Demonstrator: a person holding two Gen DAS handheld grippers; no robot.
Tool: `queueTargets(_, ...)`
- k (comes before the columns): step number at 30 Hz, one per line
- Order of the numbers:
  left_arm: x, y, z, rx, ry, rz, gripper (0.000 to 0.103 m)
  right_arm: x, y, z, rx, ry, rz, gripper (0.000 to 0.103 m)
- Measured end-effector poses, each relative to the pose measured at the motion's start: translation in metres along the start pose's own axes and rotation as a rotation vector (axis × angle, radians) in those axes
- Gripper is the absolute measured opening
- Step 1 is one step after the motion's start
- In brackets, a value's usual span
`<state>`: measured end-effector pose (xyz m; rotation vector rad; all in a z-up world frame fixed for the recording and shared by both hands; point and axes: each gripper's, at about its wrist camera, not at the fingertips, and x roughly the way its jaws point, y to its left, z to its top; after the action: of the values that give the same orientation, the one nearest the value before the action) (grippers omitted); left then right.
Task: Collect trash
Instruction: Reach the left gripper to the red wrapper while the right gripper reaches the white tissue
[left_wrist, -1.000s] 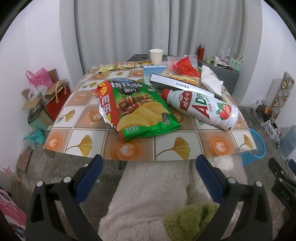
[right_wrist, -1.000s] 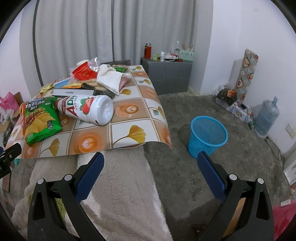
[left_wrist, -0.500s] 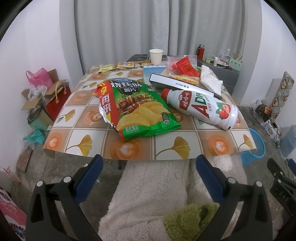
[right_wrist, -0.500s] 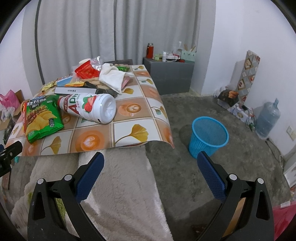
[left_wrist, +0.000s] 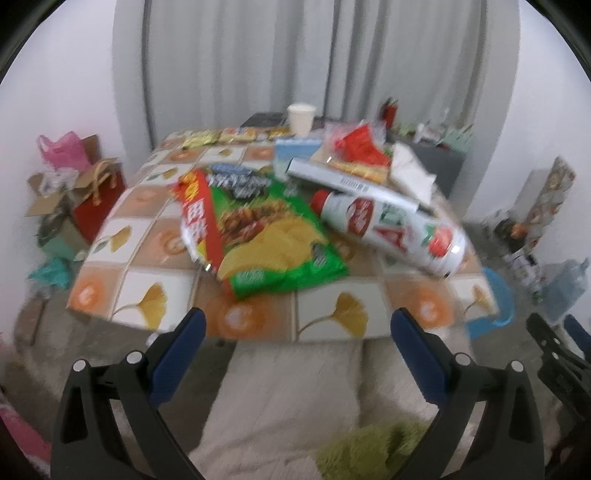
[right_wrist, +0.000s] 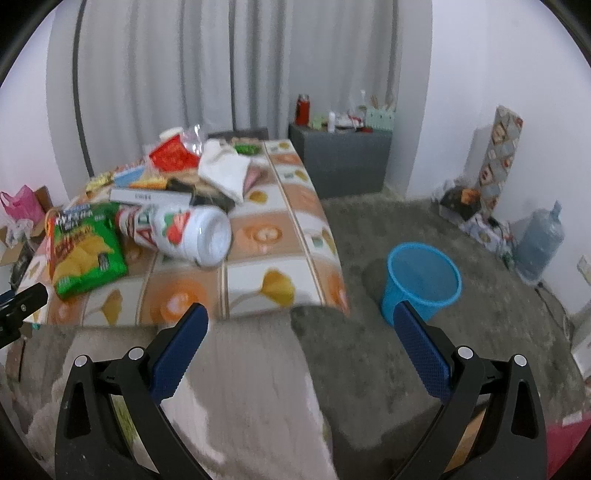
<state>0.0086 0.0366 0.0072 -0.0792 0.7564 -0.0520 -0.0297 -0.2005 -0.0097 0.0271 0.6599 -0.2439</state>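
Note:
A green chip bag (left_wrist: 258, 229) lies flat on the low patterned table (left_wrist: 155, 295), beside a white strawberry-drink bottle (left_wrist: 391, 229) on its side. Behind them sit a long white box (left_wrist: 351, 182), red wrappers (left_wrist: 360, 147), a crumpled tissue (left_wrist: 410, 170) and a paper cup (left_wrist: 301, 117). My left gripper (left_wrist: 297, 332) is open just before the table's near edge, holding nothing. My right gripper (right_wrist: 301, 328) is open too, empty, over the table's near right corner. A blue mesh bin (right_wrist: 421, 278) stands on the carpet right of the table. The bottle (right_wrist: 181, 232) and chip bag (right_wrist: 85, 247) lie left of it.
A fuzzy cream blanket (left_wrist: 291, 398) lies below both grippers. Boxes and a red gift bag (left_wrist: 98, 199) crowd the floor left of the table. A grey cabinet (right_wrist: 343, 158) stands behind, a water jug (right_wrist: 539, 243) and clutter along the right wall.
Both grippers have moved forward towards the table, which now looks nearer and blurred. The jaws stay open and nothing on the table has shifted.

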Motion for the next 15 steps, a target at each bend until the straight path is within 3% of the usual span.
queueTargets(4, -0.004, 0.007, 0.010, 0.032, -0.116, -0.070, 0.098, 0.007, 0.000, 0.015, 0.003, -0.070, 0.058, 0.096)
queueTargets(8, -0.005, 0.014, 0.024, 0.048, -0.210, -0.119, 0.098, 0.025, 0.001, 0.027, 0.015, -0.074, 0.102, 0.096)
queueTargets(12, 0.001, 0.019, 0.041, 0.083, -0.230, -0.145, 0.098, 0.038, 0.000, 0.040, 0.033, -0.072, 0.169, 0.096)
queueTargets(15, 0.014, 0.035, 0.050, 0.043, -0.189, -0.144, 0.098, 0.042, 0.005, 0.048, 0.041, -0.084, 0.255, 0.096)
